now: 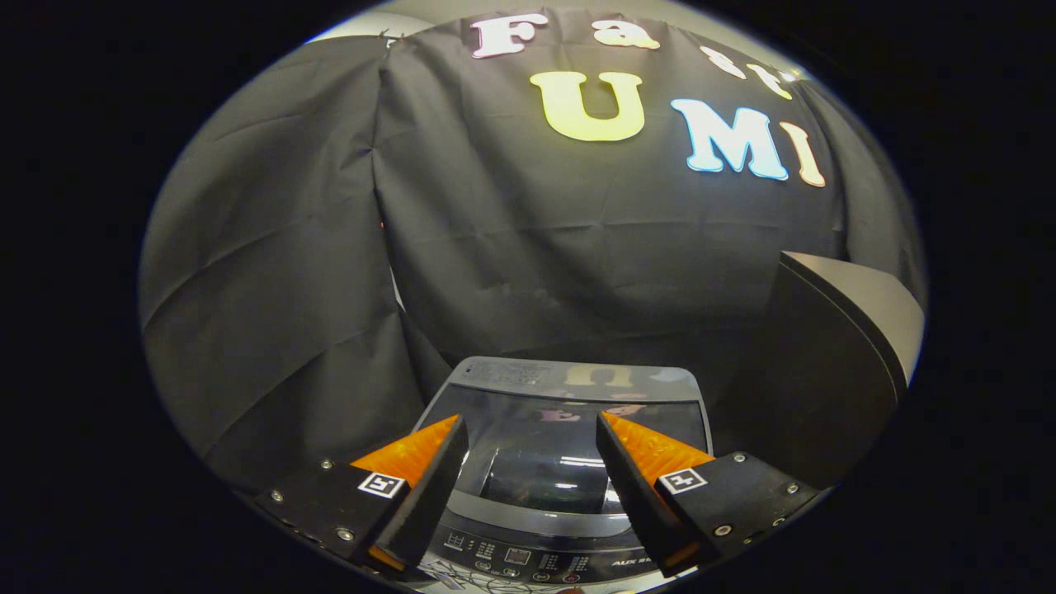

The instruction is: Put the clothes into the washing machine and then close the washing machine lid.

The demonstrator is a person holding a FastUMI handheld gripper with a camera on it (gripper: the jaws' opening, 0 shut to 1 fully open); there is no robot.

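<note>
Your gripper [532, 429] hangs wide open and empty over the washing machine [569, 462] at lower centre; its glass lid [561, 450] looks stiff, slick, best taken by an edge.

Gripper cam, downward over washing machine [565, 462]

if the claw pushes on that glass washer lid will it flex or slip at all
The washing machine lid looks like a rigid glass panel in a frame, so it probably won't flex. Its glossy, reflective surface suggests the fingers may slide on it. It appears to lie flat already, so a push likely moves nothing. The claw hangs open above it.
</note>
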